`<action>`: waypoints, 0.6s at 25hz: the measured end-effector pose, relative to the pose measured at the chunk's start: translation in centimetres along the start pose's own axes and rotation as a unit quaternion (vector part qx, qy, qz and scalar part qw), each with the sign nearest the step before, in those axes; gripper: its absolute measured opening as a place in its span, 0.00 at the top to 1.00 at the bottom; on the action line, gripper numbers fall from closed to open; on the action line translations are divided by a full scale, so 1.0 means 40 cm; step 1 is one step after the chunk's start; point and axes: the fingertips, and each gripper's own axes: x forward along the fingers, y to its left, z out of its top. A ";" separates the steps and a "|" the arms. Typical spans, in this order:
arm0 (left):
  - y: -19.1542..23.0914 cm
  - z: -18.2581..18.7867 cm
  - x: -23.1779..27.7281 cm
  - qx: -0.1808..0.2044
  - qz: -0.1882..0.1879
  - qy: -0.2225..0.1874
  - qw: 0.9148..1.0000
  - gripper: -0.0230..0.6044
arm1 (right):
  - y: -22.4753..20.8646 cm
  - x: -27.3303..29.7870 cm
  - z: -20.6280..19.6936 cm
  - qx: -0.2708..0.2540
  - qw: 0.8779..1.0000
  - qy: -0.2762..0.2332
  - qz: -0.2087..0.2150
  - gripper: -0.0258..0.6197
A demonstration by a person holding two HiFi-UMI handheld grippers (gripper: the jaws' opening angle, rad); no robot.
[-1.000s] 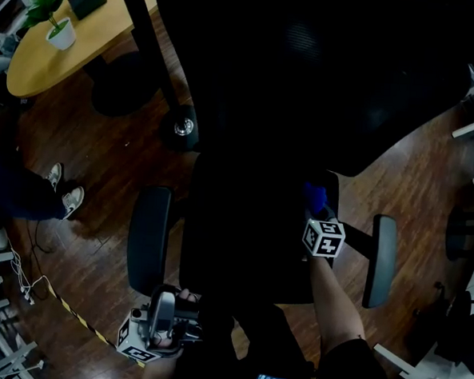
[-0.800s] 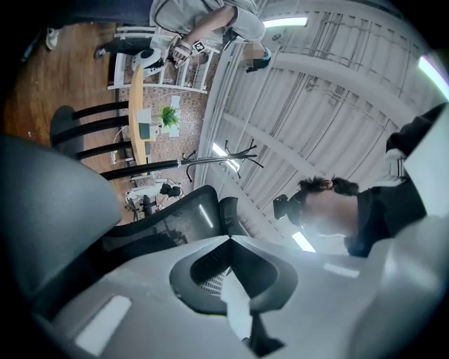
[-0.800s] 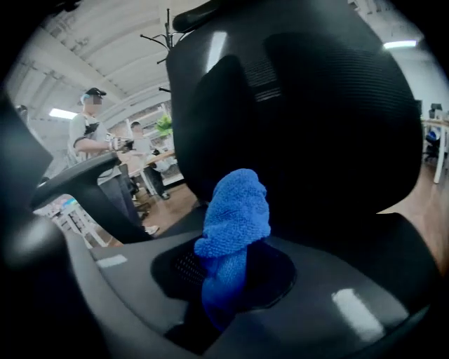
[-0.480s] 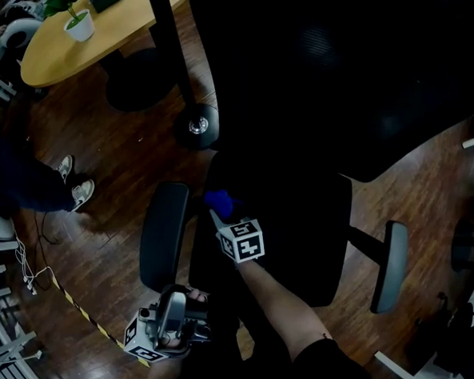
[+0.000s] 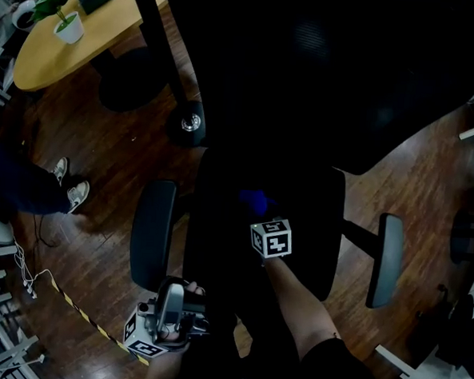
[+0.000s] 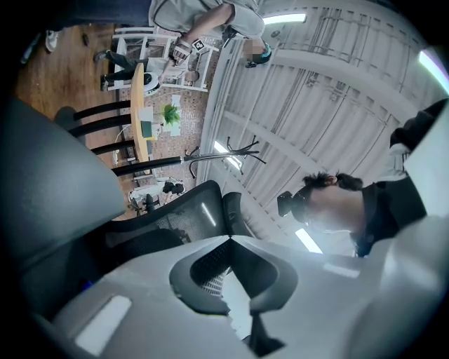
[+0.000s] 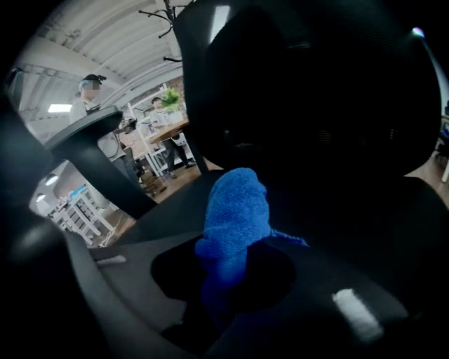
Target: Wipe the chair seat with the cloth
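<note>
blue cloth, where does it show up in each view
Head view: cloth at centre, on the chair seat.
Left gripper view: cannot make it out.
Right gripper view: centre, clamped in the right tongs.
Shared landmark: potted plant, upper left in all three.

We are in an office: a mesh chair [image 5: 324, 78] with armrests stands on a wood floor [image 5: 118, 169], and at eleven o'clock a wooden table [image 5: 40, 62] carries a potted plant [image 5: 67, 27]. In the left gripper view we see a coat rack [image 6: 231, 151] and strip lights [image 6: 284, 19] overhead.
</note>
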 end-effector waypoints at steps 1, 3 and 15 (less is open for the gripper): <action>0.004 -0.005 0.003 0.000 0.000 0.001 1.000 0.98 | -0.054 -0.031 -0.011 0.003 1.000 0.004 -0.020 0.84; 0.012 -0.021 0.008 0.000 0.002 0.005 1.000 0.97 | -0.167 -0.106 -0.035 0.013 0.998 0.008 -0.061 0.84; 0.038 -0.070 0.042 -0.004 -0.004 0.015 1.000 0.98 | -0.508 -0.401 -0.107 0.046 0.978 0.005 -0.204 0.84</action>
